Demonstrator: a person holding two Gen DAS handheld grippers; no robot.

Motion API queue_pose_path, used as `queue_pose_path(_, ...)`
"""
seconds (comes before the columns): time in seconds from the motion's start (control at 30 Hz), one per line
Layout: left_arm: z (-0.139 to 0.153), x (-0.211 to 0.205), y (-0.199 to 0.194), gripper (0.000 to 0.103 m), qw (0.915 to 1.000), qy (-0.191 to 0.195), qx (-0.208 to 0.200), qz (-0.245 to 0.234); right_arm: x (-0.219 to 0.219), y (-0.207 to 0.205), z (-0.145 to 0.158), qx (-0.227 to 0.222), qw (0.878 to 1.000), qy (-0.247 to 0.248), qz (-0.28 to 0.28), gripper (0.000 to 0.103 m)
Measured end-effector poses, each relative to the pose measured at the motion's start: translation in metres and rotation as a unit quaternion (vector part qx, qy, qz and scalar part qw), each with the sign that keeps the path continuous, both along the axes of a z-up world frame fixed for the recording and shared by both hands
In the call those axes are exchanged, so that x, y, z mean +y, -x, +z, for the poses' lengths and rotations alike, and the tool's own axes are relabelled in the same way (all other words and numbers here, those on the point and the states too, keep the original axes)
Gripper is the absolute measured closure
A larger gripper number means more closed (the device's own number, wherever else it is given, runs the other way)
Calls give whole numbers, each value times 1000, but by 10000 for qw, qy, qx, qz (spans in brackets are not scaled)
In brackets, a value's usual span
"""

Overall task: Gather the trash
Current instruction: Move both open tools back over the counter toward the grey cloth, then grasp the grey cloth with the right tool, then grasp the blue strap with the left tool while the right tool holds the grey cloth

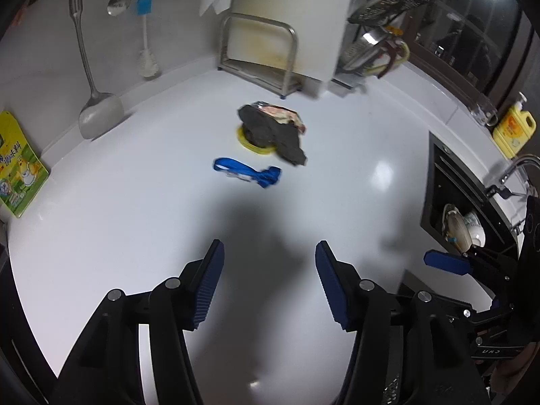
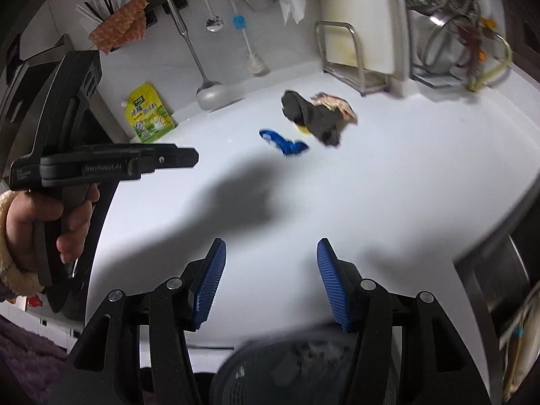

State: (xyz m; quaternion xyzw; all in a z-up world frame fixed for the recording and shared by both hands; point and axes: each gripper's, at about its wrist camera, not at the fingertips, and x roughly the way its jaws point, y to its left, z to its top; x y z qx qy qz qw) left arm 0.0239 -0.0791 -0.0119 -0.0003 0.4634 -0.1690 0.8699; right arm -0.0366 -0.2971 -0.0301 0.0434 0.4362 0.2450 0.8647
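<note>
Ahead of me on the white tabletop [image 1: 135, 202] lies a crumpled blue wrapper [image 1: 248, 172], flat and stretched sideways. Just beyond it, apart from it, a dark grey crumpled scrap [image 1: 273, 131] drapes over a yellow ring-shaped lid [image 1: 246, 143], with a printed wrapper [image 1: 287, 114] touching its far side.

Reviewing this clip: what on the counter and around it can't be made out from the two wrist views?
- Yellow ring: mostly covered by the dark rag in both views.
- Crumpled wrapper: print blurred, partly under the rag.
- Dishes in the sink: left wrist view, cut off by the sink wall and the right gripper.
- Dark bin: right wrist view, blurred, contents unreadable.
</note>
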Motion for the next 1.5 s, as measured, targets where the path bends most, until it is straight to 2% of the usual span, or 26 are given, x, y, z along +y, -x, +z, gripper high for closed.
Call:
queue_pose_path(0.23, -9, 23, -54, 48, 9999, 64, 75, 69, 31, -69, -7, -38, 9999, 107, 65, 49)
queue_pose_path(0.43, -27, 16, -87, 48, 9995, 189, 219, -121, 36, -119, -15, -1, 9995, 282, -142, 49)
queue_pose_path(0.57, -42, 15, -94, 48, 9990, 172, 334, -229, 45, -150, -19, -110, 9985, 523, -134, 49)
queue_pose_path(0.77, -57, 38, -100, 48, 9982, 186, 578, -2, 71, -193, -27, -216, 9977, 644, -18, 49)
queue_pose_path(0.87, -61, 47, -99, 48, 9978, 164, 631, 81, 83, -213, -34, -221, 9969, 756, -67, 42)
queue_pose_path(1.03, -66, 48, -96, 48, 9972, 164, 717, 100, 92, -238, -47, -194, 9952, 956, -38, 42)
queue_pose_path(1.07, -66, 46, -96, 48, 9971, 168, 733, 77, 92, -241, -50, -160, 9947, 1011, -36, 43)
queue_pose_path(1.17, -65, 38, -96, 48, 9971, 172, 736, -24, 87, -249, -58, 69, 9955, 943, 22, 80)
queue_pose_path(1.3, -62, 27, -99, 48, 9974, 207, 680, -126, 69, -239, -37, -130, 9991, 396, 0, 87)
queue_pose_path(1.43, -63, 9, -105, 48, 9970, 248, 682, -273, 44, -223, -8, -241, 9993, -206, -184, 88)
queue_pose_path(1.5, -64, -2, -108, 48, 9968, 246, 656, -372, 35, -215, 2, -315, 9986, -318, -268, 88)
